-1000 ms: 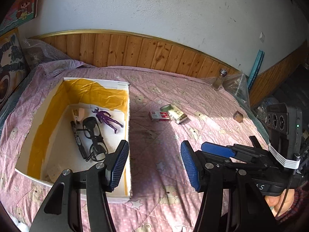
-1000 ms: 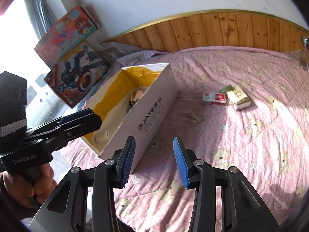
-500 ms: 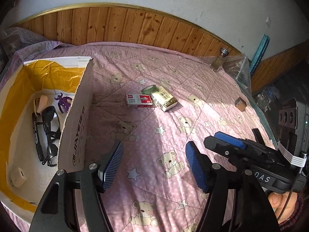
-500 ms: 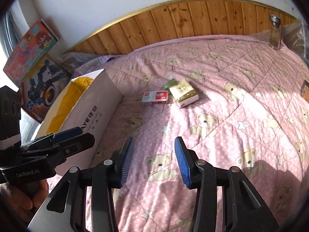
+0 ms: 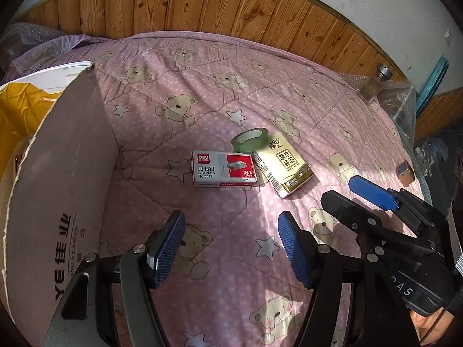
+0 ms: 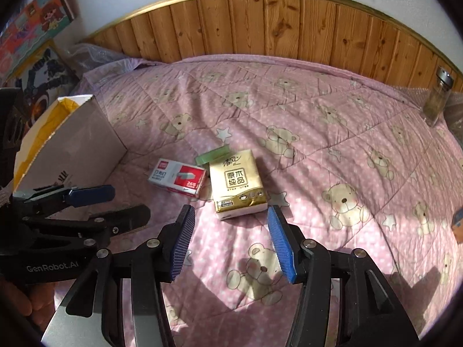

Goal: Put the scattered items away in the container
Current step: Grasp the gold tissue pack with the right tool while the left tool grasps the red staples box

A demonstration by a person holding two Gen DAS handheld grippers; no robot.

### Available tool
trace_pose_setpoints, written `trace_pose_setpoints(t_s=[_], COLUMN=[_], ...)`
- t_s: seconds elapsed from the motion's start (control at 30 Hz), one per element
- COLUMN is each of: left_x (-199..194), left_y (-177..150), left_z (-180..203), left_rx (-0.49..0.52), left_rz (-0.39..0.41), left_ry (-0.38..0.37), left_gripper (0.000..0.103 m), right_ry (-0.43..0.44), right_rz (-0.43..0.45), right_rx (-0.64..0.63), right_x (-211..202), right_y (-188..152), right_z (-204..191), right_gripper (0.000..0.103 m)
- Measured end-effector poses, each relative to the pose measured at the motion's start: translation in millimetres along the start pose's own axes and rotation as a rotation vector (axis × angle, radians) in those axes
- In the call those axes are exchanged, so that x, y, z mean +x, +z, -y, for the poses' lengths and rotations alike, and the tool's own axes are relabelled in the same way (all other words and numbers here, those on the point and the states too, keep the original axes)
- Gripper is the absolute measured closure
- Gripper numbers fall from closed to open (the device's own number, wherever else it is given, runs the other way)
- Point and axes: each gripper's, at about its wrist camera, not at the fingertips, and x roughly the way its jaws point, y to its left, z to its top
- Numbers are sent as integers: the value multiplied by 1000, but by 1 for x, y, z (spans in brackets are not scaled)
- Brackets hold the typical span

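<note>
On the pink bear-print quilt lie a red and white staples box (image 5: 224, 169) (image 6: 178, 180), a gold tissue pack (image 5: 282, 170) (image 6: 237, 182) and a green tape roll (image 5: 251, 138) (image 6: 212, 156), close together. The white cardboard box (image 5: 58, 173) (image 6: 69, 150) with yellow lining stands at the left. My left gripper (image 5: 230, 248) is open, a short way in front of the staples box. My right gripper (image 6: 230, 243) is open too, just short of the tissue pack. Neither holds anything.
A glass jar (image 6: 437, 97) (image 5: 376, 82) stands at the far right by the wooden panelling. A small brown block (image 5: 405, 170) lies near the quilt's right edge. Picture boxes (image 6: 31, 46) lean against the wall at the left.
Both grippers have swung right, away from the cardboard box, and come closer to the staples box, tissue pack and tape roll. The right gripper's jaws have spread wider.
</note>
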Motion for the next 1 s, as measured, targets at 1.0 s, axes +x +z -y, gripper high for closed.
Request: trace_pose_setpoints(t_s=[1.0], left_x=[87], left_y=[28], left_z=[37], left_rx=[286], left_rz=[-42], left_ry=[-75], left_gripper=[27], right_ry=[61], right_rz=[-88], right_rx=[17], right_x=[81], right_y=[21], right_z=[73], right_gripper=[47])
